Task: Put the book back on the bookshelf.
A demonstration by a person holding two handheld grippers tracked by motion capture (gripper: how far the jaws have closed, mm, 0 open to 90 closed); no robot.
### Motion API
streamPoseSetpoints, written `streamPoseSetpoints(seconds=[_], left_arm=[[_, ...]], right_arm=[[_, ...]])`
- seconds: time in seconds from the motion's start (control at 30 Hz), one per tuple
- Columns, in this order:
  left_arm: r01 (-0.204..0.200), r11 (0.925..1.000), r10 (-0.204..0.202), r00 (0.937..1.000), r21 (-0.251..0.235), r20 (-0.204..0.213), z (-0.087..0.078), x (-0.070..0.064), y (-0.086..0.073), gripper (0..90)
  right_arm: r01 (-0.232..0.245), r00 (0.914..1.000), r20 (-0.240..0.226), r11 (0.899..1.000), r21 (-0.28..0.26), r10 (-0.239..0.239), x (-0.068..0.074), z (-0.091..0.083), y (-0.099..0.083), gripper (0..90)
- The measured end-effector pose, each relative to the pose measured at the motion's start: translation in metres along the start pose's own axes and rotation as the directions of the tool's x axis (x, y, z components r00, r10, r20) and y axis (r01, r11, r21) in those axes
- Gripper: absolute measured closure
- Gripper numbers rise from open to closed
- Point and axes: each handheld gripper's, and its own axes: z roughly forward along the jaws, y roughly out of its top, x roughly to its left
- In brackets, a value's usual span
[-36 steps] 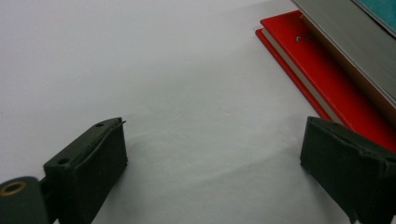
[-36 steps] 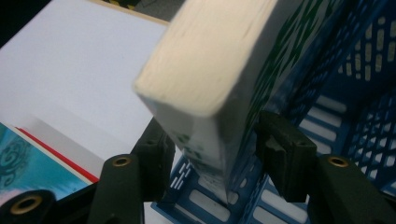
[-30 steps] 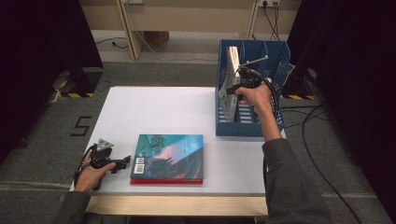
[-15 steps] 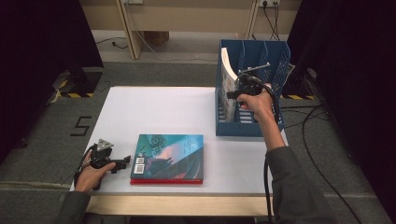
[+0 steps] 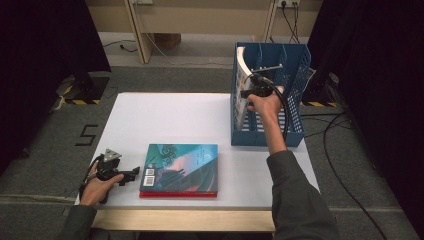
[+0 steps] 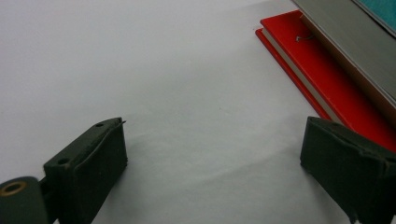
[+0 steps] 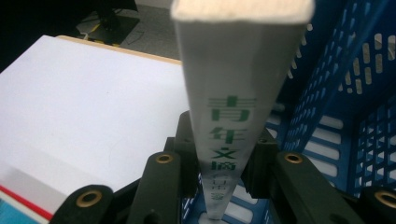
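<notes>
A thin white magazine (image 5: 242, 85) stands on edge in the leftmost slot of the blue file rack (image 5: 295, 95), its upper part curling toward the far side above the rack's rim. In the right gripper view its narrow spine (image 7: 233, 116) rises straight up, printed with green characters, with the cream page edges showing at the top. The right gripper (image 5: 248, 93) is clamped on that spine: both black jaws press against it from either side, low down near the rack's slotted floor. The person's right hand (image 5: 265, 102) reaches out over the rack from the near side, the sleeve running back to the near edge of the worktop (image 5: 170, 117), and a black cable loops from the gripper down past the wrist.

The rack sits at the far right corner of the white worktop, its perforated walls upright and its other slots to the right of the magazine.

Near the front edge, roughly mid-worktop, two books lie stacked flat: a teal-covered book (image 5: 181, 166) on top of a red book (image 5: 177, 194) whose edge peeks out along the near side. Just to their left rests the left gripper (image 5: 131, 175), held in the left hand (image 5: 97, 182) at the near left corner. Its jaws are spread wide apart over bare worktop, gripping nothing, with the red book's corner (image 6: 322, 70) close beside one jaw.
</notes>
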Motion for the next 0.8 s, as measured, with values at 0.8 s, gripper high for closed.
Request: streamPoseSetpoints(seconds=[0.8], left_arm=[[0.002,1.0000,-0.002,1.0000,-0.002,0.001,0.000,0.000,0.000,6.1]], right_arm=[[0.101,0.9933,-0.057,0.995,0.010,-0.101,0.017,-0.012,0.000,50.1]])
